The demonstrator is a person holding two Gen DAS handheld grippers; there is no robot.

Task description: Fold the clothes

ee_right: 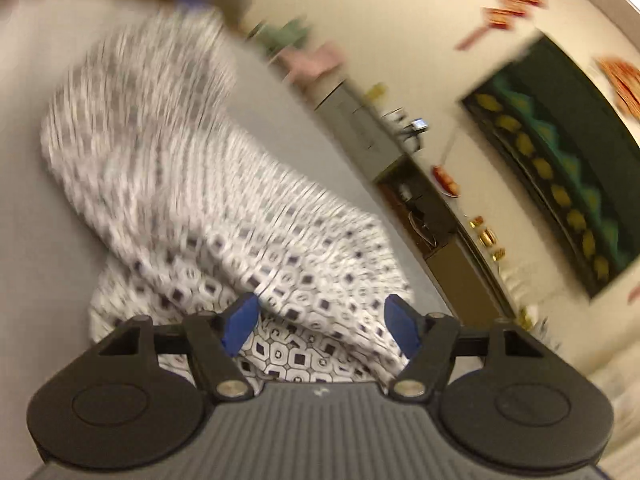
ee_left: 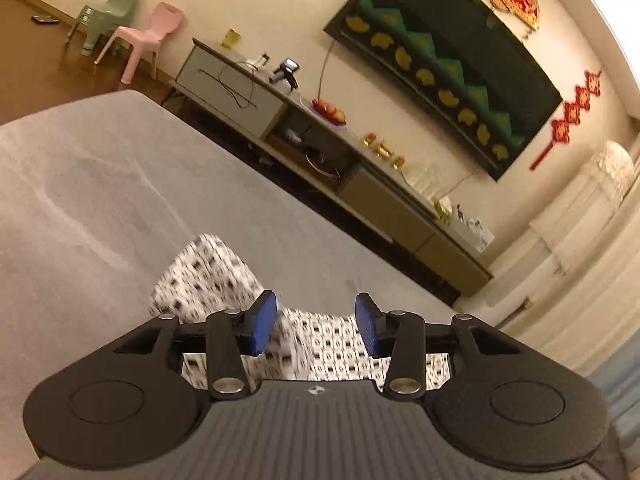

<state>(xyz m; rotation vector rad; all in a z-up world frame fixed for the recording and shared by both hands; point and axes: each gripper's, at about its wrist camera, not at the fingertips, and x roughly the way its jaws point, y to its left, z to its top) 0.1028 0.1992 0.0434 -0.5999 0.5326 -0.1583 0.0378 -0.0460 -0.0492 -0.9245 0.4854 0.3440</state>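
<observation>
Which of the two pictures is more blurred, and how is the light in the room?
Right wrist view: strong motion blur smears the patterned garment and the wall; only the right gripper looks sharp. Left wrist view: mostly sharp, with slight blur on the cloth near the left gripper. Both views: warm indoor light, and fisheye bending of the dark wall panel.

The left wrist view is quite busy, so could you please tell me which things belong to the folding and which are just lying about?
For the folding:
- patterned garment
- grey surface it lies on
- left gripper, jaws apart over the cloth
- right gripper, jaws apart over the cloth

Just lying about:
- pink chair
- green chair
- low cabinet
- fruit plate
</observation>
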